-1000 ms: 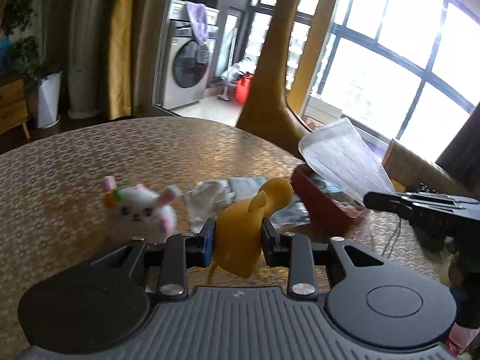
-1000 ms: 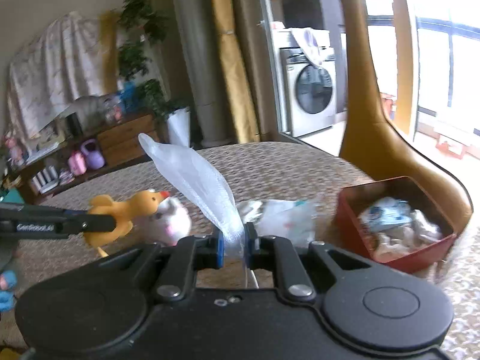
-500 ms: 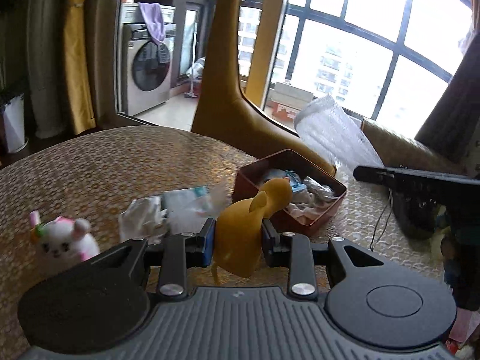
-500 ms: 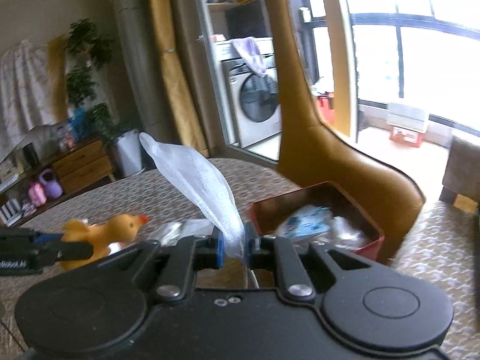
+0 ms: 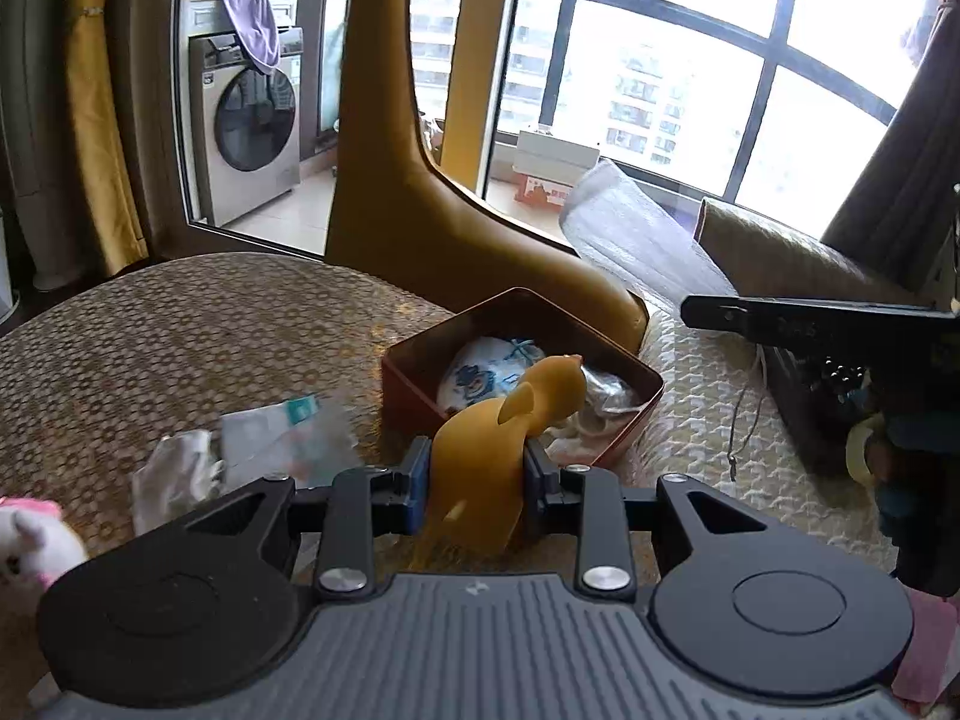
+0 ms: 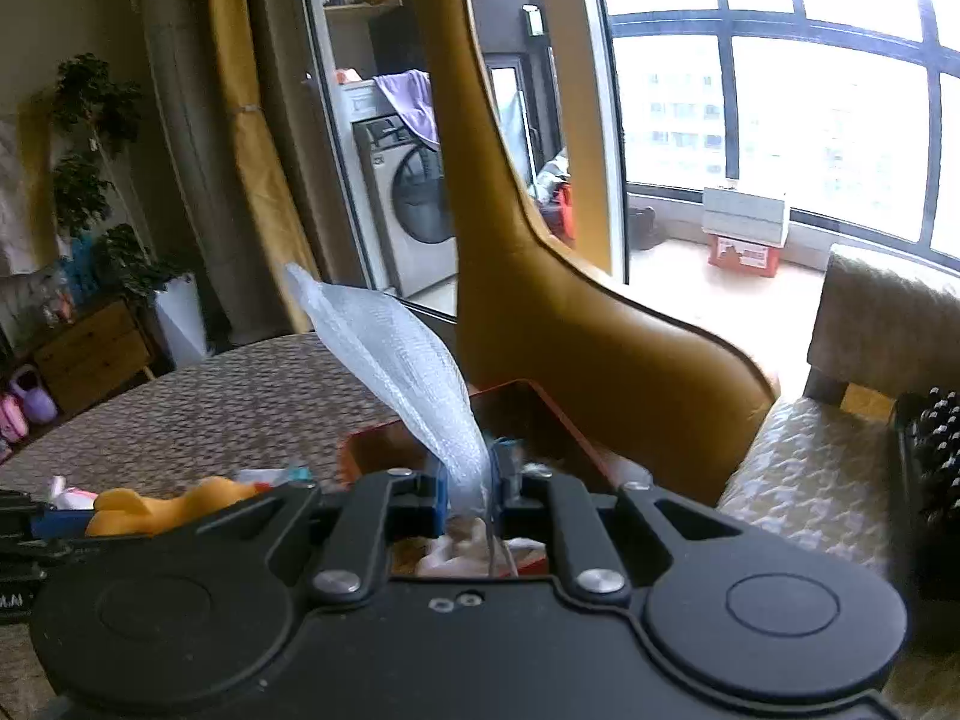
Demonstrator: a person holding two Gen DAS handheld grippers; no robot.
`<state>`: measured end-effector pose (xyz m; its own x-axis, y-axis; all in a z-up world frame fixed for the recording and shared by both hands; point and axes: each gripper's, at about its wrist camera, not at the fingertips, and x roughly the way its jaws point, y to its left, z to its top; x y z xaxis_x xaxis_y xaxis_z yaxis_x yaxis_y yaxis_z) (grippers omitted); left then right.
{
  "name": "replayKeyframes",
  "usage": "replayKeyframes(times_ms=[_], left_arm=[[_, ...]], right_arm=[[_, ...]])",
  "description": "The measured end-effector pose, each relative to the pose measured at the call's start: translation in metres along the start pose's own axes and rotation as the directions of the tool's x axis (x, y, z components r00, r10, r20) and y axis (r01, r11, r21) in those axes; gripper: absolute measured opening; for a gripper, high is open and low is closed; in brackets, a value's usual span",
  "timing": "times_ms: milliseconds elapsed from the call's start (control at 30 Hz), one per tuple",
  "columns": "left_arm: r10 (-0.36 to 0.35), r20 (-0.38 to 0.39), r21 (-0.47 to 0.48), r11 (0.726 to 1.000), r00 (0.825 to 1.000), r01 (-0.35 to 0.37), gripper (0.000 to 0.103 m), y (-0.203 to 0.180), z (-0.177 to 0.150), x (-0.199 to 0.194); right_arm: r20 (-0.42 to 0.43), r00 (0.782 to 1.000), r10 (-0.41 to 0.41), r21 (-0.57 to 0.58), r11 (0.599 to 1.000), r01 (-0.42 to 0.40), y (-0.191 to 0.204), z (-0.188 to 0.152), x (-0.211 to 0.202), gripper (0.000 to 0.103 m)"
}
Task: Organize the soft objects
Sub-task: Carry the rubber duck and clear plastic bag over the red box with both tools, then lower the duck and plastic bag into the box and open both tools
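Near red box (image 5: 600,450): left gripper (image 5: 477,474) clamps duck (image 5: 480,450) (right gripper (image 6: 471,489) pinches bubble wrap (image 6: 408,372)).

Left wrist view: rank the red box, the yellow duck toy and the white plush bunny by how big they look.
1. Red box, the largest.
2. Yellow duck toy, held in the left jaws; it sits nearer the camera, so it may look bigger than it really is.
3. White plush bunny, smallest, but cut off at the frame edge, so unsure.

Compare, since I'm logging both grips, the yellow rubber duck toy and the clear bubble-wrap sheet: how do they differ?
The yellow rubber duck toy is opaque and solid; the clear bubble-wrap sheet is translucent and thin. The duck fills wider-set jaws in the left gripper; the sheet is pinched nearly flat in the right gripper. Both are held near the red box.
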<state>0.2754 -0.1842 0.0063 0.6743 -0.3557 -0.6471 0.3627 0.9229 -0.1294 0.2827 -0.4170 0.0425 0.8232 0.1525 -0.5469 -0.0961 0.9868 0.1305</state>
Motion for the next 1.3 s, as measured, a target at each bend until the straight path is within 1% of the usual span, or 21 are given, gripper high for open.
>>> replayKeyframes(times_ms=[167,267,400,533,633,733,833,1067,1167,1300], left_arm=[[0.002,-0.011,-0.002,1.000,1.000,-0.002,0.031,-0.010,0.011,0.031],[0.013,-0.016,0.003,1.000,1.000,-0.013,0.031,-0.017,0.017,0.051],[0.030,-0.031,0.017,0.999,0.999,-0.029,0.031,-0.023,0.024,0.075],[0.038,-0.057,-0.019,0.999,0.998,-0.039,0.031,-0.019,0.032,0.099],[0.047,-0.077,-0.036,0.998,0.996,-0.049,0.031,-0.013,0.038,0.118],[0.077,-0.091,-0.028,0.996,0.993,-0.080,0.031,-0.011,0.043,0.136],[0.089,-0.107,-0.032,0.995,0.990,-0.093,0.031,-0.007,0.047,0.150],[0.084,-0.157,-0.045,0.995,0.984,-0.092,0.031,-0.002,0.051,0.180],[0.085,-0.182,-0.051,0.994,0.980,-0.095,0.031,0.002,0.049,0.191],[0.066,-0.203,-0.052,0.996,0.977,-0.078,0.031,0.003,0.048,0.198]], right_arm=[[-0.054,0.998,-0.034,-0.033,0.999,0.033,-0.015,0.008,0.029,0.013],[-0.094,0.993,-0.070,-0.046,0.997,0.066,-0.021,0.009,0.048,0.013],[-0.138,0.986,-0.095,-0.054,0.995,0.089,-0.028,0.005,0.071,0.013],[-0.174,0.980,-0.093,-0.050,0.995,0.086,-0.031,0.001,0.091,0.013],[-0.193,0.975,-0.107,-0.065,0.993,0.096,-0.030,-0.003,0.103,0.013],[-0.203,0.971,-0.125,-0.087,0.990,0.109,-0.027,-0.005,0.111,0.013],[-0.210,0.967,-0.145,-0.118,0.985,0.123,-0.021,-0.007,0.119,0.015],[-0.219,0.958,-0.185,-0.166,0.975,0.150,-0.014,-0.010,0.134,0.018],[-0.219,0.958,-0.186,-0.173,0.974,0.149,-0.013,-0.012,0.136,0.020],[-0.217,0.958,-0.187,-0.194,0.970,0.146,-0.010,-0.015,0.139,0.020]])
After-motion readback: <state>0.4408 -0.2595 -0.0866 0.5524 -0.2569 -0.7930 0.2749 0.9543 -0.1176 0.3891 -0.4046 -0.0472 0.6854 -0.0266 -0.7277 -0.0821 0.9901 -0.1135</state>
